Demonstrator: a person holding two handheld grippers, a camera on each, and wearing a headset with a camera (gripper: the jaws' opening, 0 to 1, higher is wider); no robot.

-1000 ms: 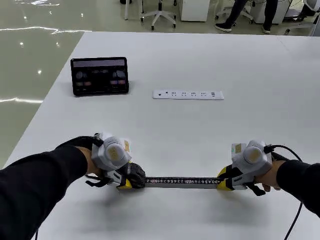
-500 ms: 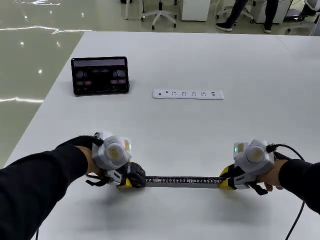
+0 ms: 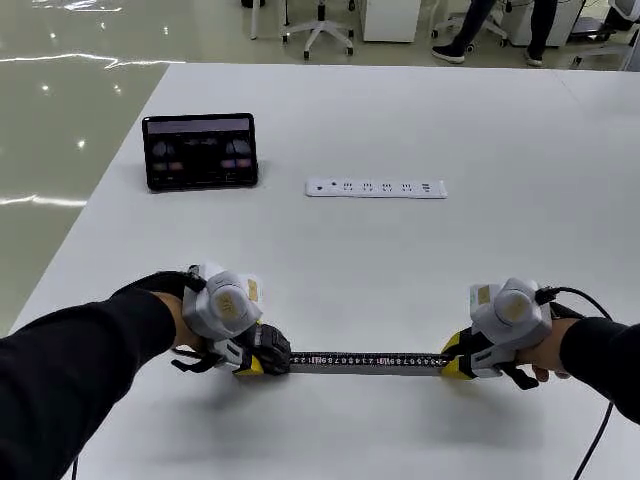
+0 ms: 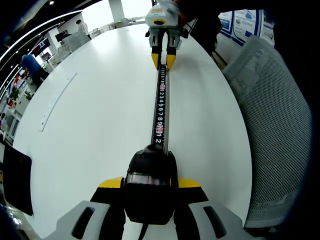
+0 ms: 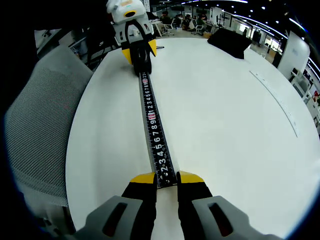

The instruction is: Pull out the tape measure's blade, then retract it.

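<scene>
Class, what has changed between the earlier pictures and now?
The right gripper, shut on the blade, moved slightly rightward, drawing out a little more blade. The left gripper and the case it clamps stayed put; so did the tablet and power strip.

White table (image 3: 520, 150) — black tablet (image 3: 200, 151), white power strip (image 3: 376, 188), tape measure blade (image 3: 365, 362)

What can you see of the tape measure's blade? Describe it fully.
The blade is a dark, flat strip printed with pale numerals and red marks. It is pulled out straight, lying along the white table. One end enters the black case clamped in the left gripper; the right gripper pinches the other end.
</scene>
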